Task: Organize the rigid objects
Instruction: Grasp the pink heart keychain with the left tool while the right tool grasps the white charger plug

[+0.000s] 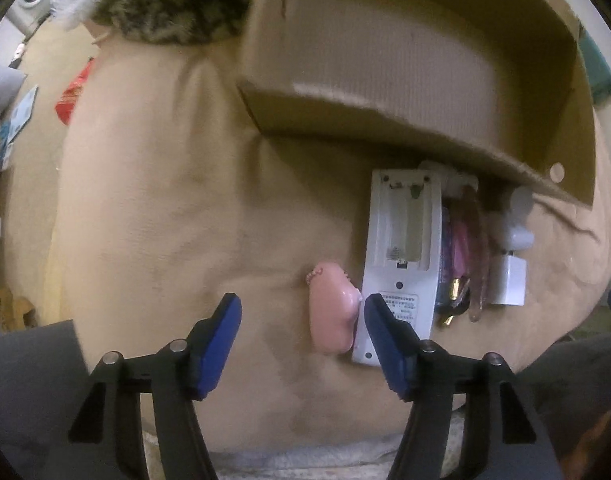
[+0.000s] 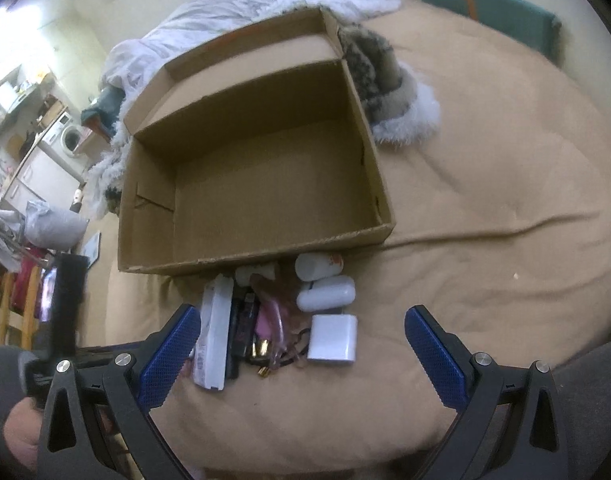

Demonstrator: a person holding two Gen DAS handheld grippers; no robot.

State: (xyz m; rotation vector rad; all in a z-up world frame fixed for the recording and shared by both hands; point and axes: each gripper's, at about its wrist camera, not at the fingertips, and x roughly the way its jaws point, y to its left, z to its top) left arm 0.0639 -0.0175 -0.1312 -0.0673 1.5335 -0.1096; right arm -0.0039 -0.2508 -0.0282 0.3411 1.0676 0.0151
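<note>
L gripper (image 1: 301, 312) astride pink case (image 1: 332, 312)

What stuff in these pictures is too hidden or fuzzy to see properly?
- Left wrist view: the label on the white remote is too small to read.
- Left wrist view: the cardboard box hides the pile's far end.
- Right wrist view: the pink thing is hidden behind the remote.

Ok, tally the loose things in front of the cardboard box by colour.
White: 5 (remote, charger cube, capsule case, bottle, small piece by the cardboard box)
Pink: 2 (soft lump, slim tube)
Black: 1 (slim stick)
Clear: 1 (clip)
Total: 9, though the middle tangle is blurred.
</note>
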